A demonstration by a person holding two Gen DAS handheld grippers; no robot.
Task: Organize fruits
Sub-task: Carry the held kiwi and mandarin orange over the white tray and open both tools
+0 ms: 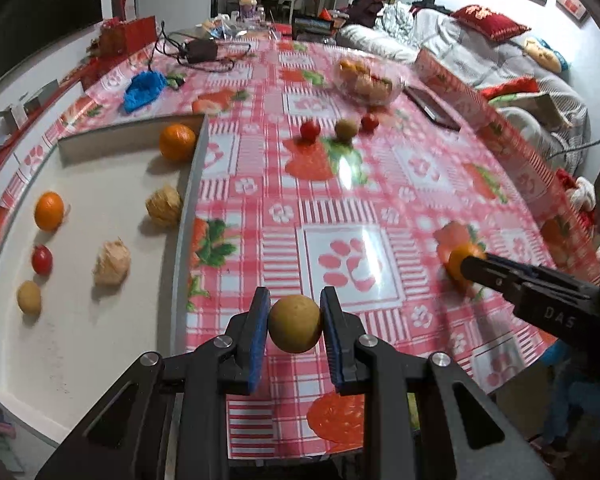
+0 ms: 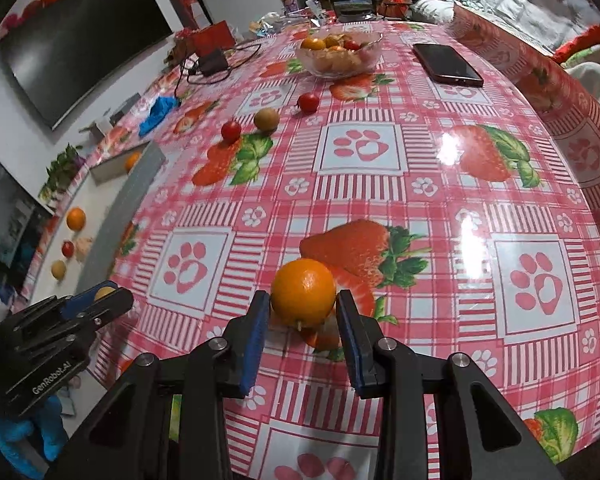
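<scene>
Here we hold a tan round fruit [image 1: 295, 324] clamped between the blue pads of our left gripper [image 1: 295, 330], lifted above the strawberry-print tablecloth [image 1: 380, 200], just beside the white tray [image 1: 80, 320]. In that tray lie two oranges [image 1: 49, 211], a small tomato [image 1: 42, 259], a tan fruit [image 1: 29, 297] and two papery husked fruits [image 1: 163, 206]. Our right gripper [image 2: 303, 320] brackets an orange [image 2: 303, 293] resting on the cloth well away from the tray; its fingers stand slightly apart, the right one not touching.
</scene>
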